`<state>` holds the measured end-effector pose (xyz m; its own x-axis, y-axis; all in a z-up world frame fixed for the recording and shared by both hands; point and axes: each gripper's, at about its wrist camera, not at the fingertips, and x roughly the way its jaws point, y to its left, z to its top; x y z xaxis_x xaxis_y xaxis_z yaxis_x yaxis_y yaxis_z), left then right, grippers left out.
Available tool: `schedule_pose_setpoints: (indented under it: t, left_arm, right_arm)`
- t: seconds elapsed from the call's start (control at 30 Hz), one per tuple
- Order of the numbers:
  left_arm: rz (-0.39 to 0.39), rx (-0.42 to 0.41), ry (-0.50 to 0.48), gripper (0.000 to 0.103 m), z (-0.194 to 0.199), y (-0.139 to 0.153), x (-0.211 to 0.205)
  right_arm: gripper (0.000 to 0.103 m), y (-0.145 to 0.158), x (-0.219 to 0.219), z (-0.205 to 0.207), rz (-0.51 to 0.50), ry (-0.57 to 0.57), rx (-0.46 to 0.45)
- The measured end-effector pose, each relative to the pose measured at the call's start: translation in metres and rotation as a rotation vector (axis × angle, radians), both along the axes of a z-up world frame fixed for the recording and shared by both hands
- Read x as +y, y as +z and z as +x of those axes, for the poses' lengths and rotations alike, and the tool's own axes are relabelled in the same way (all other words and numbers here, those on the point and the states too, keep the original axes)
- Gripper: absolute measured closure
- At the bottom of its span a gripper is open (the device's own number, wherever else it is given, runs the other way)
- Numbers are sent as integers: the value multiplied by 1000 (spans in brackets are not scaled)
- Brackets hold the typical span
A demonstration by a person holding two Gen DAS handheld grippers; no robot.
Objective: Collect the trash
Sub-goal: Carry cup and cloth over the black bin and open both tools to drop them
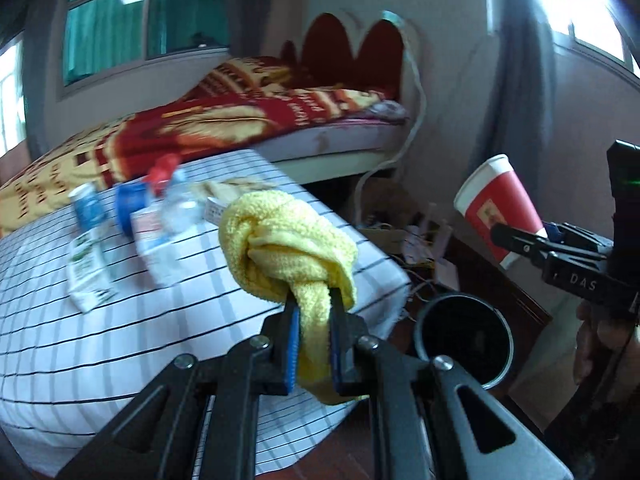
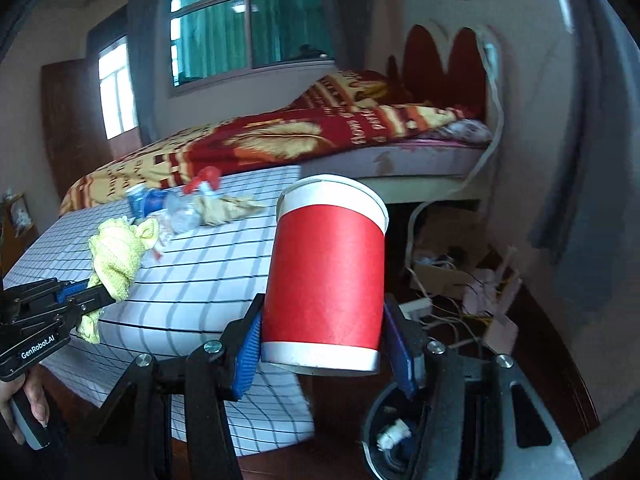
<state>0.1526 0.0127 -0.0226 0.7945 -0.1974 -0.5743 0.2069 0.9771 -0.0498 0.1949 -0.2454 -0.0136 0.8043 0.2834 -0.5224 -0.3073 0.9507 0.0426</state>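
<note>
You've got the red paper cup (image 2: 326, 276) clamped in your right claw (image 2: 324, 354), near the black bin (image 2: 394, 440) right below it, and the yellow cloth (image 1: 286, 240) pinched in the left claw (image 1: 314, 344). Next: line up over the bin and drop it. More trash waits on the table (image 2: 192, 280)

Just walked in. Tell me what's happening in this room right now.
A person is clearing trash with a handheld gripper in each hand. The left gripper is clamped on a knotted yellow cloth. The right gripper holds a red paper cup upright, just above a dark round bin on the floor that already has some scraps in it. Bottles and wrappers are left on the checked tablecloth.
</note>
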Motion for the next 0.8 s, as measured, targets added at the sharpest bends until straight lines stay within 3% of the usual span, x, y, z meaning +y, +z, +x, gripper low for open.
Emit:
schedule_pose_setpoints:
  t: [0.8]
  left_arm:
    - [-7, 58, -298, 89, 9, -18, -130]
  right_arm:
    - [46, -38, -125, -30, -20, -235, 71]
